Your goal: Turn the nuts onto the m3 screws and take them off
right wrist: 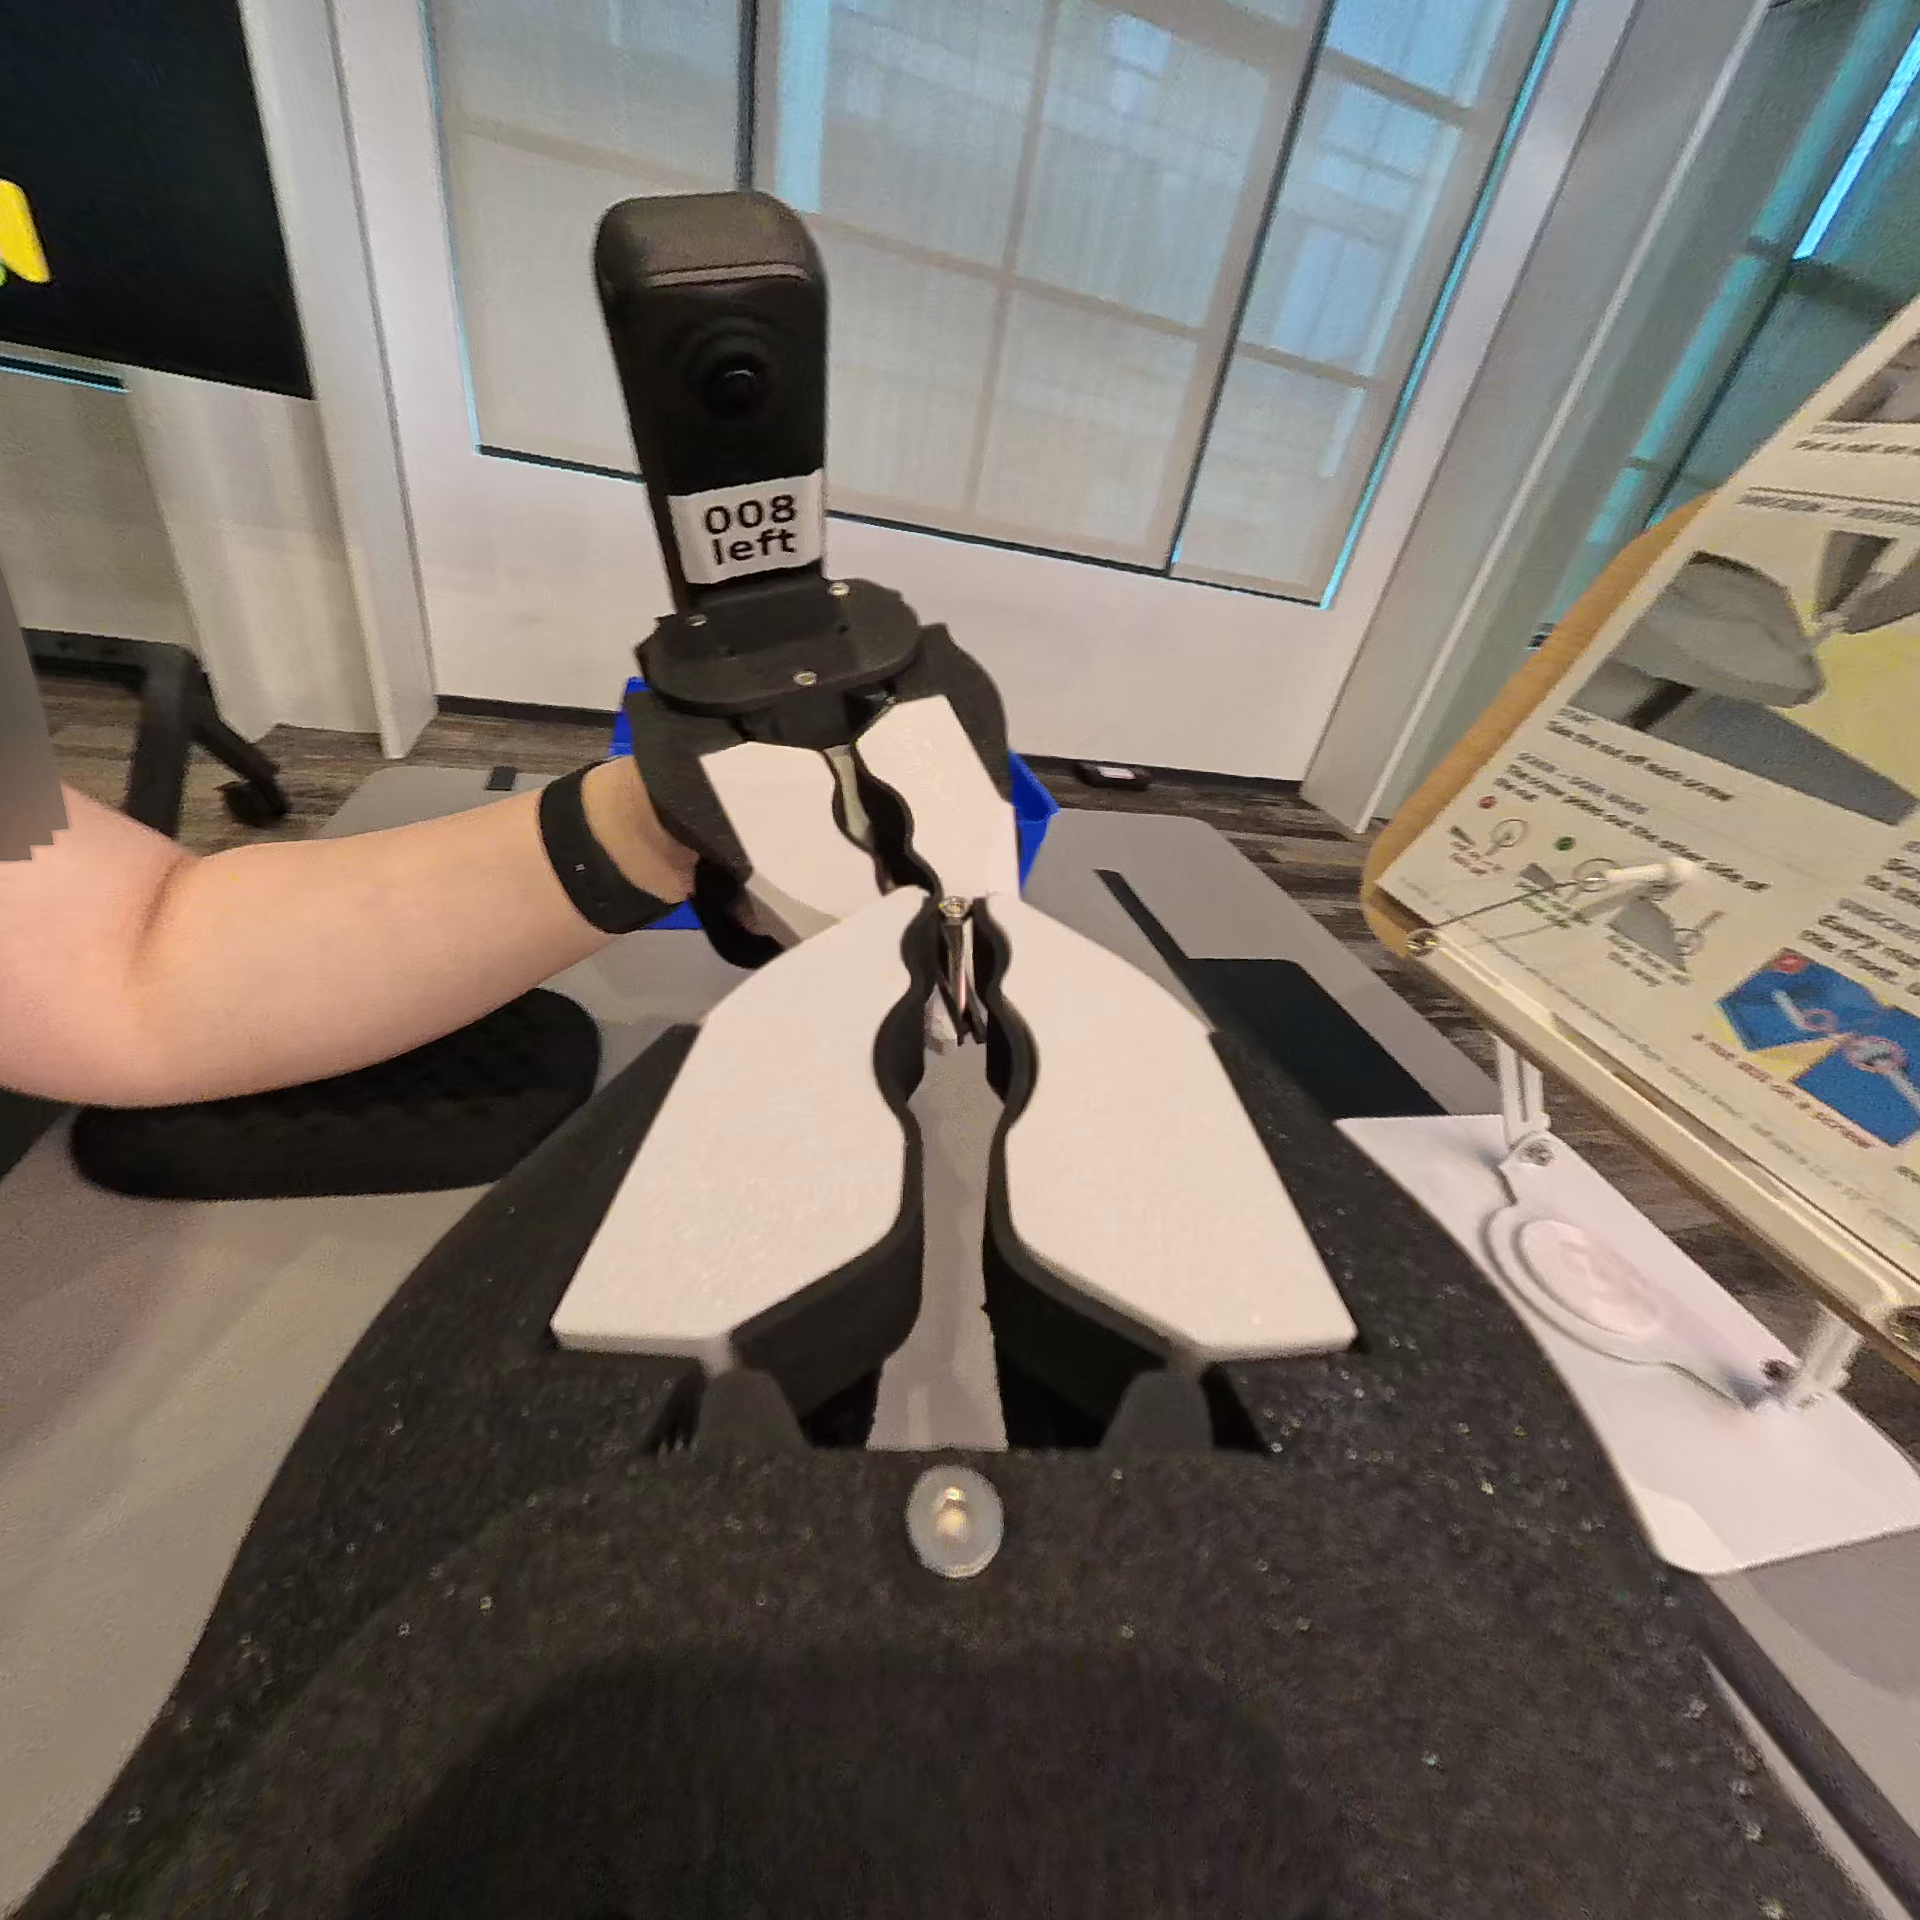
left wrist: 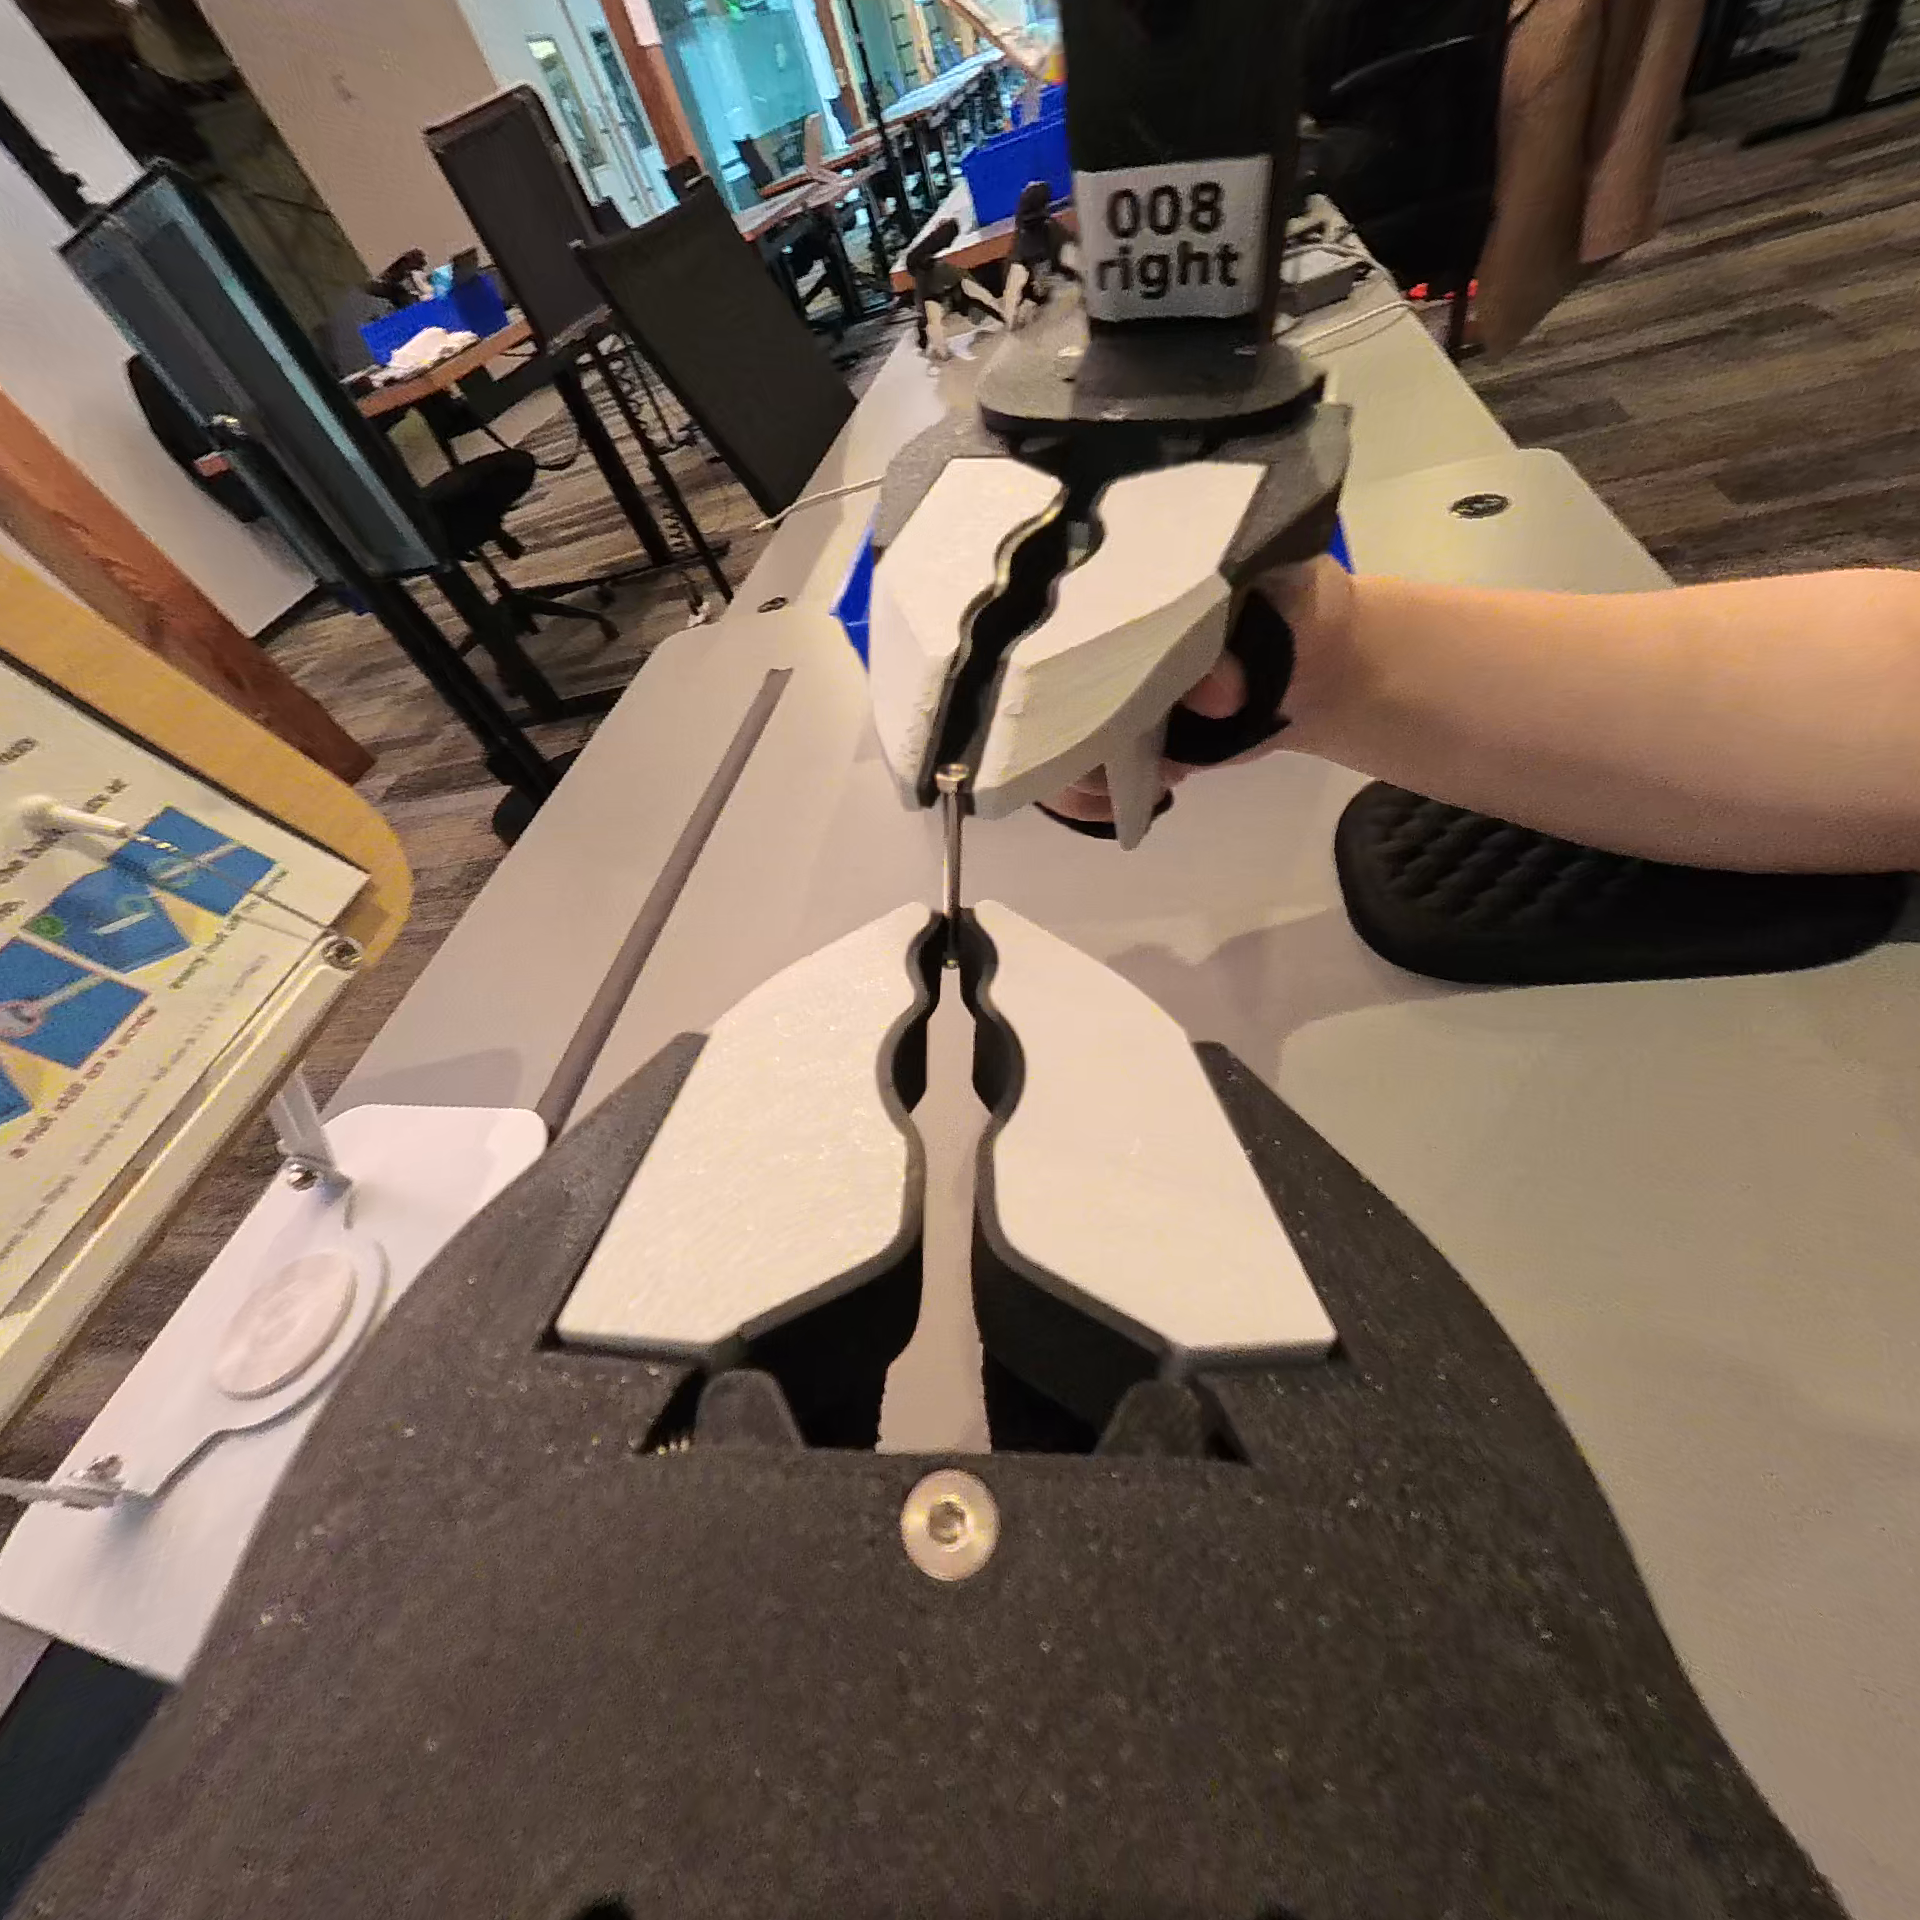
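Note:
A long thin metal screw (left wrist: 950, 862) spans the gap between my two grippers above the grey table (left wrist: 1558, 1247). My left gripper (left wrist: 951, 920) is shut on the screw's lower end, with its white fingertips pinching the shaft. My right gripper (left wrist: 951, 790) comes down from above and is shut on the screw's head. In the right wrist view my right gripper (right wrist: 951, 906) has the screw head (right wrist: 951, 908) at its tips, and the shaft shows through the slot between its fingers. The left gripper's white fingers (right wrist: 790, 821) meet it from behind, with their tips mostly hidden.
A black padded arm rest (left wrist: 1610, 904) lies on the table under the person's forearm. A blue bin (left wrist: 852, 603) stands behind the right gripper. An instruction board (right wrist: 1714, 831) on a white base plate (right wrist: 1621, 1351) stands at the table's edge. Chairs and desks fill the room behind.

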The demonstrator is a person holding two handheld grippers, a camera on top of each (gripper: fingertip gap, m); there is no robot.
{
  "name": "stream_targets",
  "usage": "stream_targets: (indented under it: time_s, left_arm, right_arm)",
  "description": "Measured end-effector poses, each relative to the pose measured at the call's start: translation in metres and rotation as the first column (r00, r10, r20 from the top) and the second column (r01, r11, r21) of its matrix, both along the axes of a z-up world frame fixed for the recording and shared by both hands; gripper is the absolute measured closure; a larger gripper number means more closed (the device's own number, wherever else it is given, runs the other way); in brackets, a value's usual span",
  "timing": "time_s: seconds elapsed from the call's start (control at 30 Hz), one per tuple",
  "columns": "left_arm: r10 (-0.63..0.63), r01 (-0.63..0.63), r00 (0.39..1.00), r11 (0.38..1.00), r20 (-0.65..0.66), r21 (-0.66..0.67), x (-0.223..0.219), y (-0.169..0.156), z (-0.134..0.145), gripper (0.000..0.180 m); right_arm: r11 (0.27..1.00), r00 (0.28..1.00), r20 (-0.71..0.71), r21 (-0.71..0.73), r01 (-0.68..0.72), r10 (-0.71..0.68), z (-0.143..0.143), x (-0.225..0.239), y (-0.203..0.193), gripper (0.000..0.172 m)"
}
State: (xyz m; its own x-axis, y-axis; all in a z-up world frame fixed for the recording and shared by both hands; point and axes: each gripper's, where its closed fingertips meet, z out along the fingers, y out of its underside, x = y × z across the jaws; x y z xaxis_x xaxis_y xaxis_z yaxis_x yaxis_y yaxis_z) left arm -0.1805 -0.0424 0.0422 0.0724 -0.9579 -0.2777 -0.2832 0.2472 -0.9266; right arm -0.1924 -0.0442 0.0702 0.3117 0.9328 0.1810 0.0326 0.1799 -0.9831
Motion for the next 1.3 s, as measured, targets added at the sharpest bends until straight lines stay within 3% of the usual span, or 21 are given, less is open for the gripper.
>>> stream_targets:
  time_s: [0.43,0.7,0.93,1.3]
  left_arm:
    - [0.243,-0.242,0.97,0.964,0.004,0.11,-0.004,0.031,0.01,0.178]
    - [0.195,-0.194,0.981,0.979,-0.003,0.055,-0.005,0.027,0.007,0.178]
    - [0.066,-0.067,0.997,0.998,0.044,0.018,-0.003,0.006,0.015,0.178]
    - [0.028,-0.029,0.999,0.999,0.042,0.025,0.001,-0.003,0.016,0.178]
  right_arm:
    - [0.971,0.96,-0.146,-0.032,0.235,-0.238,0.011,-0.002,0.026,0.166]
    - [0.971,0.969,-0.123,0.078,0.226,-0.215,0.015,-0.003,0.018,0.148]
    - [0.983,0.99,-0.095,0.143,0.115,-0.102,0.017,-0.003,0.0,0.15]
    - [0.981,0.991,-0.104,0.167,0.1,-0.083,0.02,-0.003,-0.006,0.158]
